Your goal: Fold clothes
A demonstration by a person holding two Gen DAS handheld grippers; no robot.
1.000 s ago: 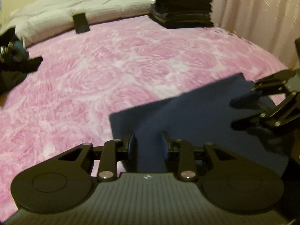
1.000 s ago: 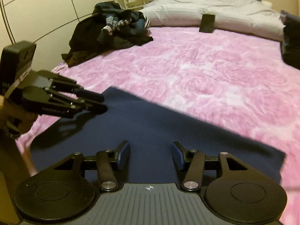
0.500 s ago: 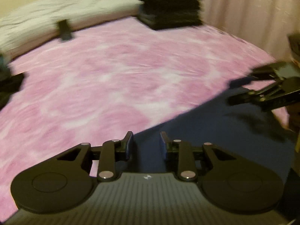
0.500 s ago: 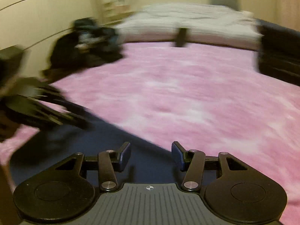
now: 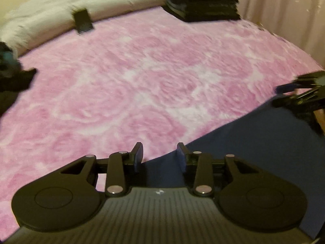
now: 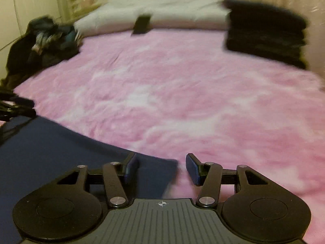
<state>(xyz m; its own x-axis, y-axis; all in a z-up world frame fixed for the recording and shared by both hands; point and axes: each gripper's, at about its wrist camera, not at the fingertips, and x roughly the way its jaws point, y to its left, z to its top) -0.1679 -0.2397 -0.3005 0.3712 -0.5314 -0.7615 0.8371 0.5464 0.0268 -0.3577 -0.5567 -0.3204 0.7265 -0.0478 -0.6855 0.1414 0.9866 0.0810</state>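
Both hand-held grippers, left (image 5: pixel 159 156) and right (image 6: pixel 162 167), hover part-open, empty, over the flat navy garment (image 5: pixel 254 142).

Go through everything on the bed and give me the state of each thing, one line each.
Navy garment: spread flat, unheld.
Left claw: open above the garment's edge.
Right claw: open at the garment's corner.
Dark clothes stack: folded.
Dark clothes heap: unfolded, jumbled.
White duvet: bunched at the bed's far end.

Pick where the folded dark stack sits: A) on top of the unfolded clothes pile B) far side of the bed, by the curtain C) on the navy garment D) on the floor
B: the folded dark stack rests on the pink bedspread beside the curtain.
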